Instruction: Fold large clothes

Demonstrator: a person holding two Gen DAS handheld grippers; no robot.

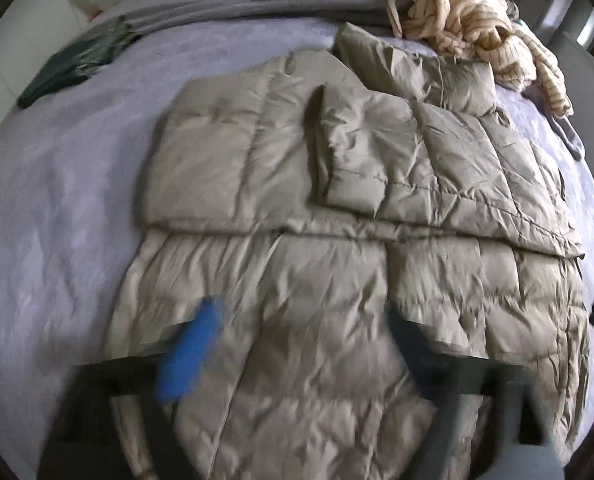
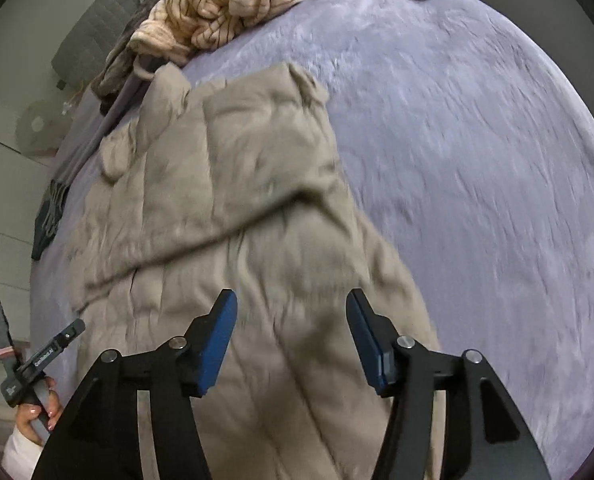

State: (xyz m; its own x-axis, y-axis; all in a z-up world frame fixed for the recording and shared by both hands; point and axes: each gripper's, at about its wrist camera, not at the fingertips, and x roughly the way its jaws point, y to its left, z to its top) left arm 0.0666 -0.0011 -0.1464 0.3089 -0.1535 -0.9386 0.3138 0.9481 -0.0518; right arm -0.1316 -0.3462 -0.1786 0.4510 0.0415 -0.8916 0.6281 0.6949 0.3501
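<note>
A beige quilted puffer jacket [image 1: 337, 208] lies spread on a lilac fleece bedcover [image 1: 57, 200], with both sleeves folded in over its upper half. It also shows in the right wrist view [image 2: 225, 208]. My left gripper [image 1: 301, 316] is open and empty, hovering above the jacket's lower part; its fingers are blurred. My right gripper [image 2: 291, 304] is open and empty above the jacket's lower right part. The left gripper shows at the right wrist view's lower left [image 2: 33, 356], held in a hand.
A cream striped knit garment [image 1: 481, 28] is heaped at the head of the bed, also in the right wrist view [image 2: 233, 4]. A dark green garment [image 1: 69, 68] lies at the far left. A grey blanket roll [image 1: 257, 8] runs along the back. Bare bedcover [image 2: 477, 160] lies right of the jacket.
</note>
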